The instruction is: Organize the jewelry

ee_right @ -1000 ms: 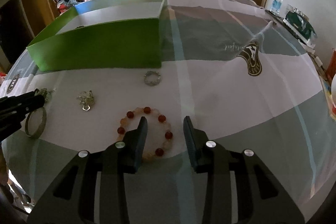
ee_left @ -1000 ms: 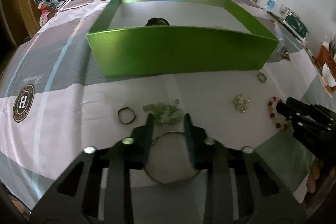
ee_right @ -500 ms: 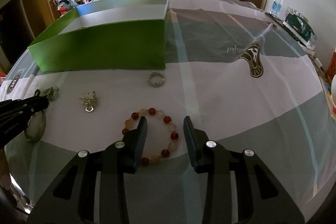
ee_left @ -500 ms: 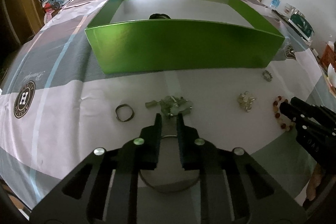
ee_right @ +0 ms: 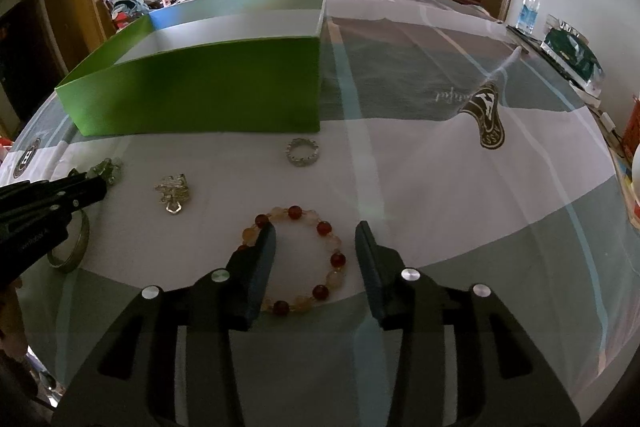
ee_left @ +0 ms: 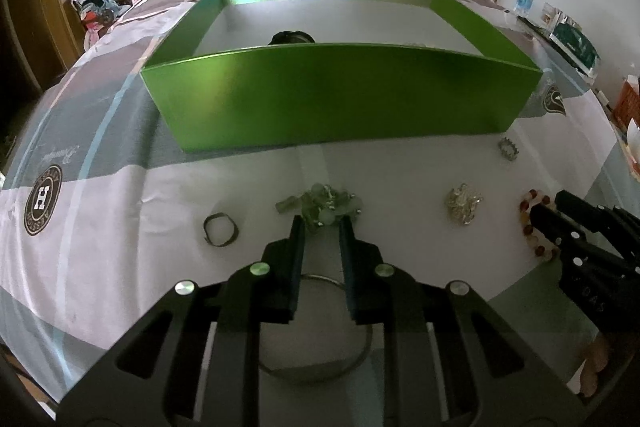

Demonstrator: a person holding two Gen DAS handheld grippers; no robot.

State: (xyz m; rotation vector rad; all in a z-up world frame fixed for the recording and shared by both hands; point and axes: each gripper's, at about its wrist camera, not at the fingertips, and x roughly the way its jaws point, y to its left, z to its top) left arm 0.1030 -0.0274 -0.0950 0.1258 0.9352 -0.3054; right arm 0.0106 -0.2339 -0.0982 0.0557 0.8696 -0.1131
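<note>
Nearest the green cardboard box's [ee_left: 340, 103] front wall lie the loose pieces, presumably laid out for sorting into it. The left gripper [ee_left: 322, 223] has its jaws narrowed, a gap showing between them, astride the thin silver bangle [ee_left: 320, 371] that lies beneath them; whether they grip it cannot be told. The right gripper [ee_right: 316, 231] stands spread over the red-and-amber beaded bracelet [ee_right: 298, 259]. Closer to the box sit the pale green bead cluster [ee_left: 320, 203], the dark thin ring [ee_left: 220, 230], the silver knot charm [ee_right: 174, 193] and the silver beaded ring [ee_right: 303, 151].

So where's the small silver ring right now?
In the right wrist view the silver ring lies on the tablecloth just before the green box's right front corner, beyond the beaded bracelet.
</note>
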